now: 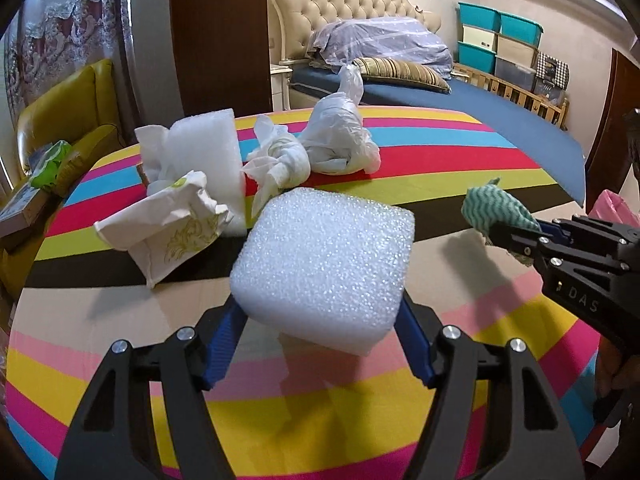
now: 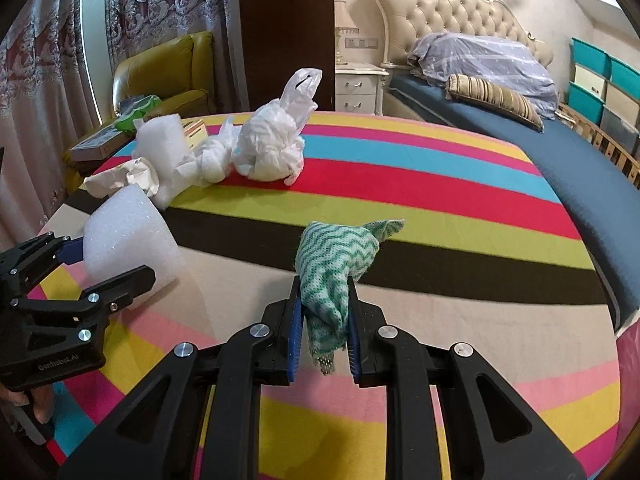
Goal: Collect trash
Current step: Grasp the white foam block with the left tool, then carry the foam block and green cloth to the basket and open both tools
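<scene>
Bedroom surroundings frame the work: a bed with a tufted headboard sits upper right in both views, and a striped, many-coloured tablecloth [image 1: 400, 152] fills the middle and bottom of each frame.

At the bottom centre of the left wrist view, the left gripper [image 1: 320, 320] has its blue-lined fingers pressed against the two sides of a white foam block [image 1: 326, 264], which looks lifted slightly off the cloth, judging by its shadow. At the bottom centre of the right wrist view, the right gripper [image 2: 325, 320] pinches a green zigzag rag [image 2: 336, 264], whose loose end hangs below the fingers.

Further out, toward the upper left of the cloth, more rubbish lies in a loose cluster: a crumpled paper bag [image 1: 168, 228], a flat foam sheet [image 1: 208, 148] standing behind it, a twisted wad of tissue [image 1: 280, 160] and a knotted white plastic bag [image 1: 340, 140].

No bin shows clearly in either view; a pink shape at the right edge cannot be identified. So I judge the task roughly at its midpoint: two pieces are in hand but not yet dropped anywhere, and at least four pieces remain on the table.
</scene>
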Demonstrator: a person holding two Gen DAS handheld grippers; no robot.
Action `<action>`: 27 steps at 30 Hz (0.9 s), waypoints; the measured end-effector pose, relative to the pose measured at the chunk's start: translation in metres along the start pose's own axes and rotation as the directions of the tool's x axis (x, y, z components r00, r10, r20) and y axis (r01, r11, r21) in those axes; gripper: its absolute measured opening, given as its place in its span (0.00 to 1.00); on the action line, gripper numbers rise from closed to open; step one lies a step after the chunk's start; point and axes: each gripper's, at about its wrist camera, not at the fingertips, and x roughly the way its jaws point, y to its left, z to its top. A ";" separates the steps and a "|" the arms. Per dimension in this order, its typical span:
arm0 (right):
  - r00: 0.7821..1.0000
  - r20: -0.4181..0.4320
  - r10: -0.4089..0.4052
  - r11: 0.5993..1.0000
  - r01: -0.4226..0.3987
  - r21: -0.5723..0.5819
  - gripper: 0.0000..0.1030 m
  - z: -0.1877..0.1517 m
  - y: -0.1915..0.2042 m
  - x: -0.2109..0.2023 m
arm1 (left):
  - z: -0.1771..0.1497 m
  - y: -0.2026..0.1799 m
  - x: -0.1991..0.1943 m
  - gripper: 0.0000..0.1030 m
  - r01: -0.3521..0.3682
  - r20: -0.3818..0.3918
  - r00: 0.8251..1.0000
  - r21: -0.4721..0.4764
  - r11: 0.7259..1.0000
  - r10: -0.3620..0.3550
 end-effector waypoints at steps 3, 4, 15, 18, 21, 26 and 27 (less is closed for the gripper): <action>1.000 0.011 -0.007 1.000 0.007 0.010 0.19 -0.006 -0.004 -0.008 | -0.004 0.002 -0.010 0.65 0.005 0.018 1.000 -0.029 1.000 -0.004; 1.000 0.015 -0.010 1.000 0.010 0.016 0.19 -0.008 -0.005 -0.011 | -0.005 0.001 -0.013 0.65 0.008 0.026 1.000 -0.037 0.999 -0.007; 0.995 0.054 -0.081 0.994 0.076 0.075 0.19 -0.034 -0.032 -0.045 | -0.009 -0.031 -0.022 0.65 0.057 0.043 0.997 0.019 0.998 -0.058; 0.993 0.056 -0.105 0.991 0.099 0.089 0.19 -0.040 -0.042 -0.051 | -0.008 -0.043 -0.022 0.65 0.071 0.046 0.996 0.042 0.997 -0.073; 0.991 0.054 -0.120 0.988 0.114 0.108 0.19 -0.046 -0.052 -0.057 | -0.008 -0.051 -0.022 0.65 0.082 0.046 0.995 0.062 0.995 -0.085; 0.988 0.046 -0.147 0.982 0.140 0.129 0.19 -0.057 -0.067 -0.062 | -0.006 -0.062 -0.020 0.65 0.095 0.041 0.994 0.091 0.991 -0.099; 0.988 0.045 -0.150 0.981 0.143 0.134 0.19 -0.058 -0.069 -0.062 | -0.006 -0.066 -0.020 0.65 0.099 0.038 0.994 0.098 0.990 -0.103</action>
